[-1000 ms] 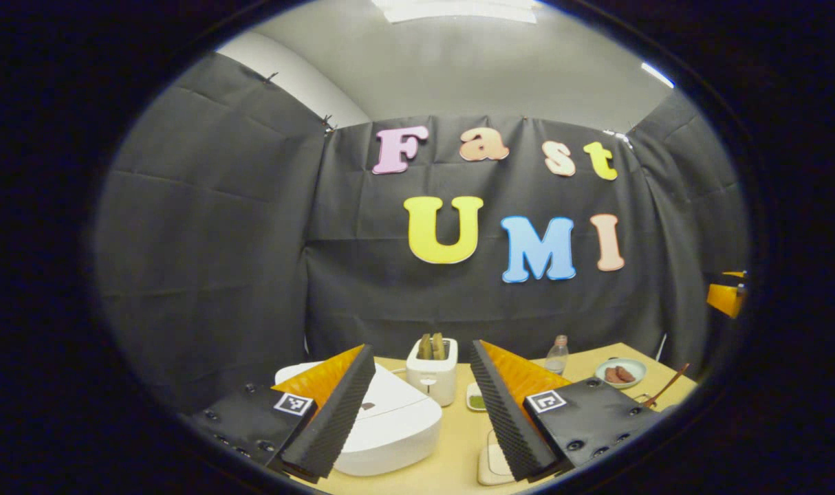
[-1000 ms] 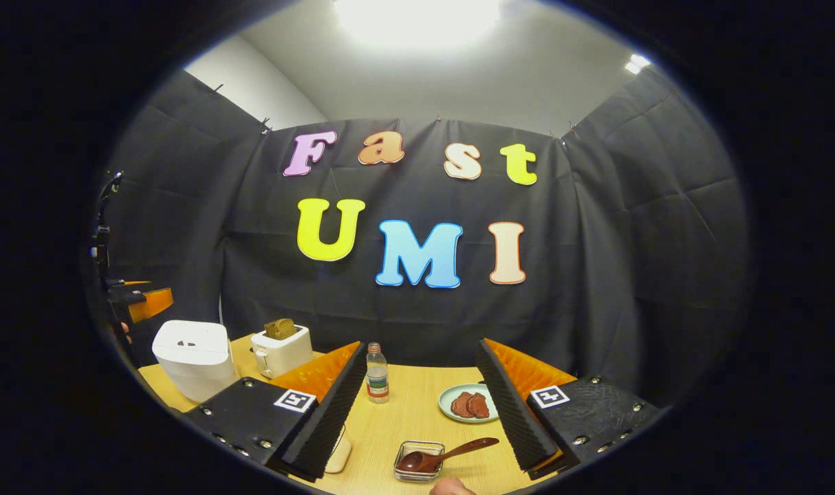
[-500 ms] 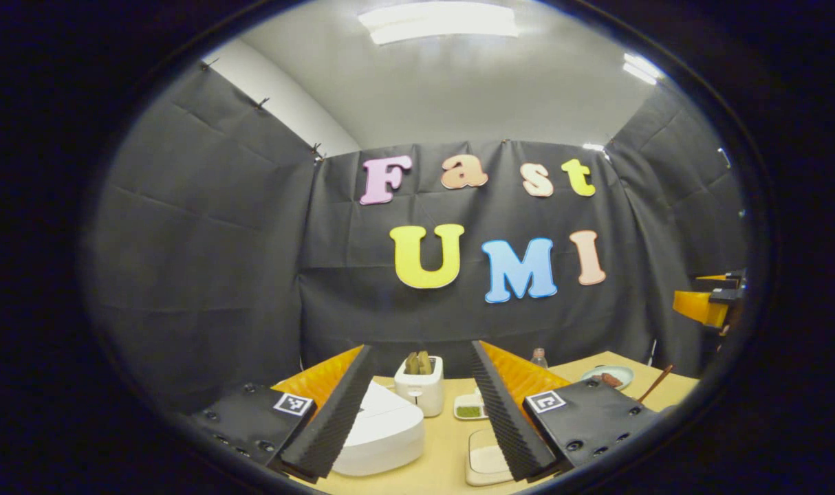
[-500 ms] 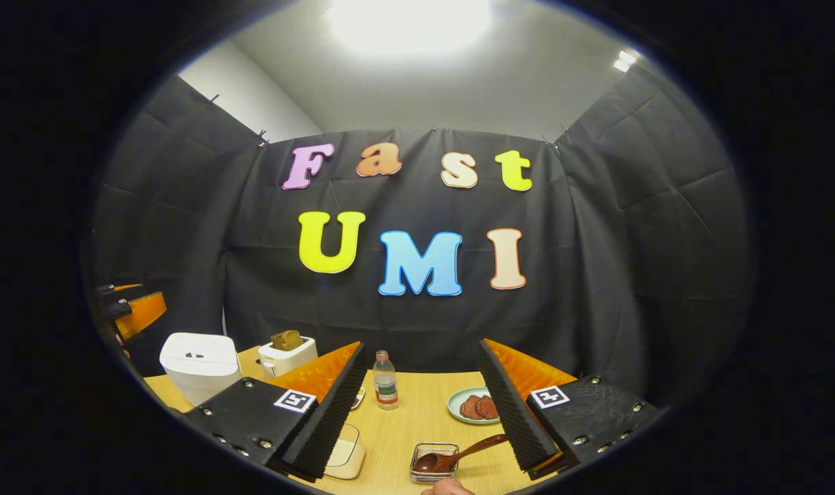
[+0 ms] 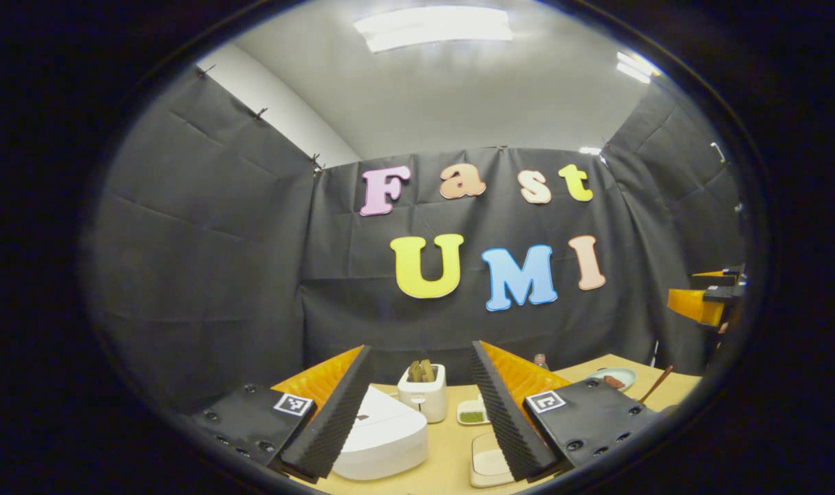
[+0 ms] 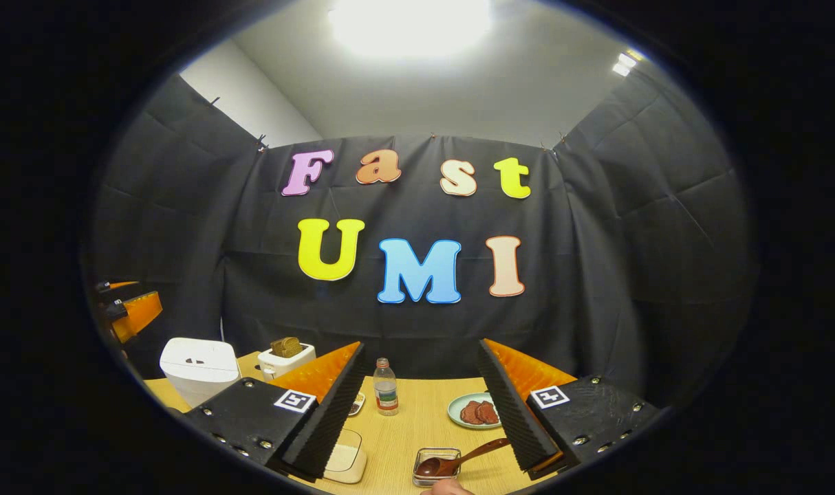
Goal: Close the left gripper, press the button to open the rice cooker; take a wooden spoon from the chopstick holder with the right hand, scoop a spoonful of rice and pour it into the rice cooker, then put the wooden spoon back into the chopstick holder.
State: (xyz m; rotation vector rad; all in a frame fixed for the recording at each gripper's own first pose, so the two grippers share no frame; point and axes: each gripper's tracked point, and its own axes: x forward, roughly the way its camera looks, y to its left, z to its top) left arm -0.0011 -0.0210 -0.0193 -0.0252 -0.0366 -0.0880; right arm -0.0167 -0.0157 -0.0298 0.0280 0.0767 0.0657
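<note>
Both grippers are held level above the table (image 6: 404,426), jaws apart: left gripper (image 5: 417,405) toward the cooker (image 5: 380,436) at 7 o'clock, right gripper (image 6: 421,405) with the spoon (image 6: 459,459) at 6.

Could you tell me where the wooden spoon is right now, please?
In the right gripper view, the wooden spoon rests in a small glass dish on the table's near edge.

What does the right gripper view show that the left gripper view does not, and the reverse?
The right gripper view adds the clear holder with the bowl of the wooden spoon in it, and a fingertip at the bottom edge. The left gripper view adds the green contents of a small dish. Shared: the rice cooker with its lid shut, the toaster, the plate, the bottle and the spoon's handle.
</note>
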